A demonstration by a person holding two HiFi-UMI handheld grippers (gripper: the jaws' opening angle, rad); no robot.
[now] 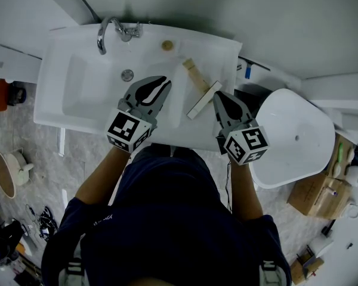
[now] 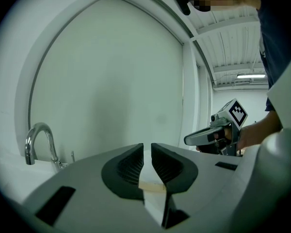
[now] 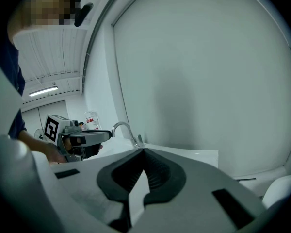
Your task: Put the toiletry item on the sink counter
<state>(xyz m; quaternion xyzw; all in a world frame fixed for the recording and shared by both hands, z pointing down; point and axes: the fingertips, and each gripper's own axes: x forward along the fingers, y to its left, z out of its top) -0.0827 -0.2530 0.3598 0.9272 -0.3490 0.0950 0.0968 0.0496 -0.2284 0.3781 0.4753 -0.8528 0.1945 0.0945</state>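
A long white box [image 1: 203, 100] lies slantwise on the sink counter [image 1: 224, 49] to the right of the basin. Beside its far end lies a pale wooden piece [image 1: 195, 74]. My right gripper [image 1: 217, 95] hangs just at the box's right end with its tips together and nothing plainly held; in the right gripper view its tips [image 3: 143, 151] meet. My left gripper [image 1: 166, 84] hovers over the basin's right part, left of the box. Its jaws stand a narrow slit apart [image 2: 147, 155] with nothing pinched between them.
The chrome faucet [image 1: 110, 30] rises at the back of the sink, and the drain [image 1: 127, 74] sits in the basin. A small round tan thing [image 1: 167, 45] rests on the back ledge. A white toilet [image 1: 292, 137] stands close at right. Clutter covers the floor at left.
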